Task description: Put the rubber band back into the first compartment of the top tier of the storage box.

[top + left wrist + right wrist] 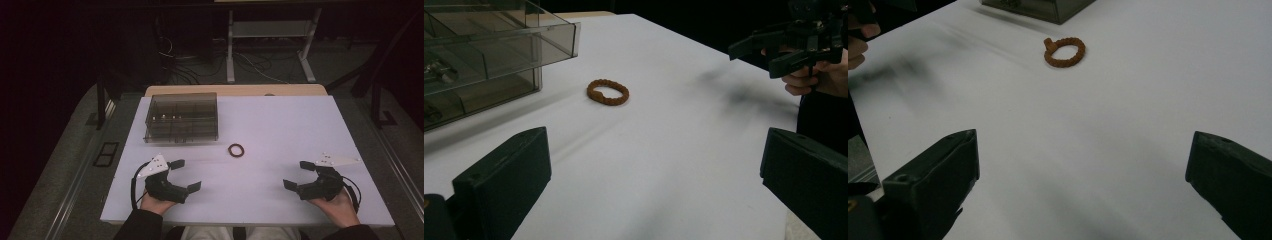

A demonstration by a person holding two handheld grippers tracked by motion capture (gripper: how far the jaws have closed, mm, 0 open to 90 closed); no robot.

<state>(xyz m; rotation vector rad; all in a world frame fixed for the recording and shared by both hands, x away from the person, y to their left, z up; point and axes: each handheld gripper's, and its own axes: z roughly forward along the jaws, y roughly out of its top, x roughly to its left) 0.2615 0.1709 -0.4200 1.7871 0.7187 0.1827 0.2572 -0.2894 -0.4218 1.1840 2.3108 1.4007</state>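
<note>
The left gripper [188, 175] hovered with its jaws spread wide, nothing between them, on the near left side of the bracelet [236, 150]. The right gripper [298, 174], equally wide and empty, hung on the bracelet's near right side. The bracelet lay flat on the white table [280, 125], with the smoky plastic box [182, 117] just beyond it to the left.

On the counter [280, 130], the compartmented box [181, 117] sits at the far left. The bracelet [236, 150] lies just near and right of it, around the middle. The left gripper [186, 175] rests near-left, the right gripper [296, 175] near-right, well apart, with the bracelet farther off between them.
</note>
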